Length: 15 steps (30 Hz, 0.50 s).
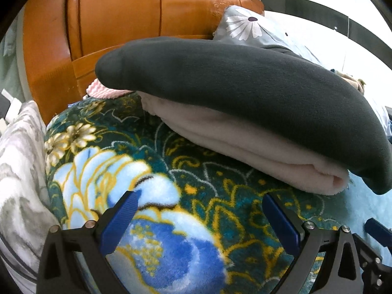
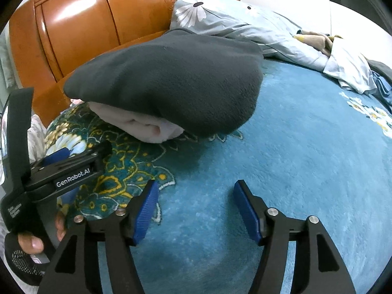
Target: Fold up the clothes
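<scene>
A folded dark grey fleece garment (image 1: pixel 245 93) lies on top of a folded pale pink garment (image 1: pixel 245 144), stacked on the floral blanket (image 1: pixel 147 161) of the bed. The stack also shows in the right wrist view, the grey garment (image 2: pixel 176 83) over the pink one (image 2: pixel 137 125). My left gripper (image 1: pixel 203 198) is open and empty, a little in front of the stack. My right gripper (image 2: pixel 194 188) is open and empty over the blue blanket (image 2: pixel 294 171), in front of the stack. The left gripper body (image 2: pixel 66 169) shows at the left of the right wrist view.
An orange wooden headboard (image 2: pixel 85 24) stands behind the stack. A flowered grey pillow (image 2: pixel 220 17) and crumpled clothes (image 2: pixel 343 58) lie at the back right. A pink striped cloth (image 1: pixel 103 90) peeks out behind the stack. A grey-white patterned fabric (image 1: pixel 19 161) lies at the left.
</scene>
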{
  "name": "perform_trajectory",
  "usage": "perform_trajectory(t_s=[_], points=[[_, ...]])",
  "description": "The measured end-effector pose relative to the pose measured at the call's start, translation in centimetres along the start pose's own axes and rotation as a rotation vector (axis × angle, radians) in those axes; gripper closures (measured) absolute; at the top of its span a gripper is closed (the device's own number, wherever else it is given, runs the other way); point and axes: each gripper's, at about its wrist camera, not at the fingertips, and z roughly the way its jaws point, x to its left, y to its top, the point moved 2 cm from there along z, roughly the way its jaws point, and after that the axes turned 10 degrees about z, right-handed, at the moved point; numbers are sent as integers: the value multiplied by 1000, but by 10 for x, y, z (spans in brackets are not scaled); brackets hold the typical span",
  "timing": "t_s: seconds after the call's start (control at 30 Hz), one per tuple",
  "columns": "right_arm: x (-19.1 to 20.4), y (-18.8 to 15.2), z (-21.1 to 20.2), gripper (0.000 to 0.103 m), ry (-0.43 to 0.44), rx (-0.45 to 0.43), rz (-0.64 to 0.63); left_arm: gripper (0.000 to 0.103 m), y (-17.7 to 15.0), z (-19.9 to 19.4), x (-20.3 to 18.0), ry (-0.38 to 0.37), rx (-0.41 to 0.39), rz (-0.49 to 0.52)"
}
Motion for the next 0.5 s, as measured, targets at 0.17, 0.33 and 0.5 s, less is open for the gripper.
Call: perform_trajectory(t_s=[0.17, 0.33, 0.5], points=[[0, -1, 1, 31, 4, 1, -2, 0, 1, 4, 7, -17, -2, -30], [-2, -1, 2, 22, 27, 12, 4, 0, 1, 5, 3, 4, 0, -4], [-4, 2, 3, 21, 30, 16, 5, 0, 0, 4, 2, 1, 5, 9]])
